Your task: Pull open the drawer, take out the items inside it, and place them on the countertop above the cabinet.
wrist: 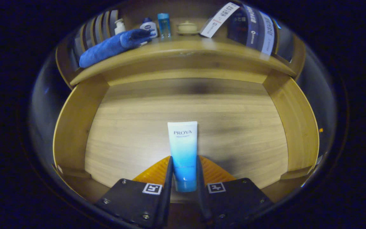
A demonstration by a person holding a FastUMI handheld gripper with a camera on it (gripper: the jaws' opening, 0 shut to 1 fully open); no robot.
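- One item is in hand right now: a pale blue tube stands between the two fingers of the gripper, cap end down near the finger roots, and both fingers press its sides.
- That puts the work, as I read it, at the taking-out step; the drawer is pulled open, and its wooden floor lies bare all round the tube.
- No other item lies in the part of the drawer I can see, so this may be the last one to lift.
- Next the tube must rise clear of the drawer's walls and travel up and forward to the countertop beyond, so the hold must not slip.
- A landing spot needs picking: the countertop already carries a rolled blue towel, a white pump bottle, a small white bottle, a clear blue bottle and a lidded cream pot.
- The open stretch toward the front edge, right of the towel, looks the easiest place.
- Drawer and cabinet are light wood under dim, warm light; printed banners hang behind the counter.
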